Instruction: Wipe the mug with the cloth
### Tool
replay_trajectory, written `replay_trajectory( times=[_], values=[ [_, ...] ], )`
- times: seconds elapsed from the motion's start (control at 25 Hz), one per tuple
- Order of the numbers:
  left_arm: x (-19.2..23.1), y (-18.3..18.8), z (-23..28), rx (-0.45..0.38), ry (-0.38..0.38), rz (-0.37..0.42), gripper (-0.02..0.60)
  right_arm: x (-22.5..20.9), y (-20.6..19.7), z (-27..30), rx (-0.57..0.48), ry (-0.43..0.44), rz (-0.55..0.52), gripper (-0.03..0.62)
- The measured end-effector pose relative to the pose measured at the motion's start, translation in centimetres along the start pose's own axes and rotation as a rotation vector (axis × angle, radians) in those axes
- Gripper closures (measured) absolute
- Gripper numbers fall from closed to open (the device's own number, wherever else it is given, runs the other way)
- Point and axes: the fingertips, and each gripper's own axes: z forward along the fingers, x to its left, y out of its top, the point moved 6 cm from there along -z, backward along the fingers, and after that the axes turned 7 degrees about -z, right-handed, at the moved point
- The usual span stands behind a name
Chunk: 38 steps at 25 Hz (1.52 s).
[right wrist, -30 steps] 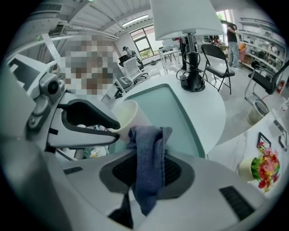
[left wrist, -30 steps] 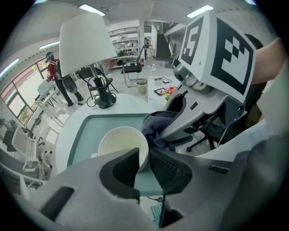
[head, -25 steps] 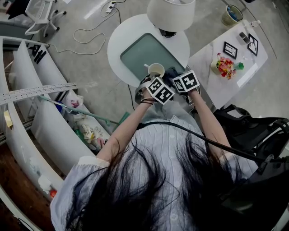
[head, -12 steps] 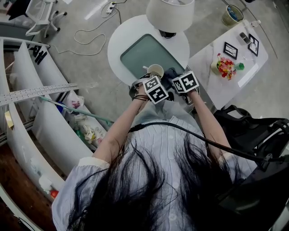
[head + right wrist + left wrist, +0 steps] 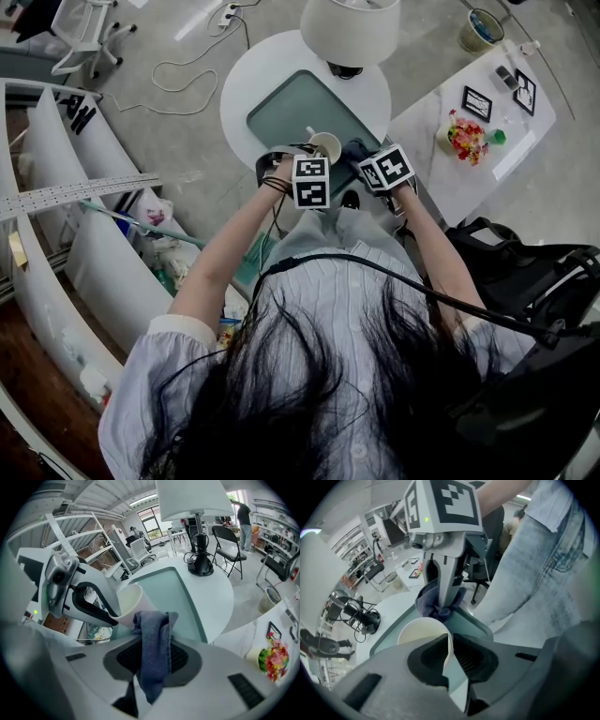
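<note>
Round white table with a grey-green mat set into its top; lamp standing at the far edge.

Left gripper: jaws nearly together, clamped on the wall of the mug, one jaw inside the rim and one outside. Head view puts this gripper at the near edge of the mat, the mug just ahead of its marker cube.

Right gripper: jaws pinched tight on the cloth, a blue-grey strip running up through them. The top end is bunched and lies against the outer side of the mug; the lower end hangs loose below the jaws. Head view: right gripper just beside the left one, dark cloth between it and the mug.

Mug pale, empty, tilted with its mouth toward the left gripper. Cannot tell whether its base touches the mat.

Left gripper view: cloth sits just past the mug's far rim, at the tip of the other gripper.

Further out: a marble-look side table to the right carries a cup of bright flowers. White shelving curves along the left.
</note>
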Motion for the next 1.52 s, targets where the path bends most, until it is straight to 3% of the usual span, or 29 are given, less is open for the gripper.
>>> replay_trajectory(
  times=[0.2,0.52,0.64,0.76,0.88,1.0,1.24,1.32,1.44,1.52],
  values=[
    [0.0,-0.2,-0.1,0.069,-0.084,0.215,0.532,-0.9,0.6,-0.4,0.005,-0.011,-0.022,0.500],
    [-0.4,-1.1,-0.2,0.179,-0.175,0.677,0.534,-1.8,1.8,-0.9,-0.013,-0.032,-0.028,0.500],
    [-0.4,-1.0,-0.1,0.204,-0.188,0.722,0.533,-1.8,1.9,-1.0,-0.014,-0.033,-0.030,0.500],
    [-0.4,-1.1,-0.1,0.199,-0.173,0.692,0.532,-1.7,1.9,-0.9,-0.014,-0.032,-0.028,0.500],
    [-0.3,-1.1,-0.2,0.186,-0.127,0.603,0.531,-1.6,1.8,-0.8,-0.015,-0.030,-0.025,0.500],
    [-0.2,-0.5,-1.1,0.138,-0.106,0.426,0.526,-1.6,1.7,-0.8,-0.015,-0.029,-0.023,0.500],
    [-0.2,1.6,-4.4,-0.220,-0.141,-0.195,0.507,-1.5,1.8,-0.7,-0.018,-0.028,-0.022,0.500],
    [0.0,1.3,-4.3,-0.222,-0.083,-0.313,0.506,-1.6,1.8,-0.7,-0.019,-0.027,-0.021,0.500],
    [-0.5,0.8,-3.0,-0.162,-0.030,-0.500,0.506,-1.6,1.7,-0.7,-0.021,-0.027,-0.012,0.500],
    [-0.6,1.1,-2.5,-0.189,0.010,-0.646,0.505,-1.6,1.6,-0.7,-0.022,-0.027,-0.007,0.500]
  ],
)
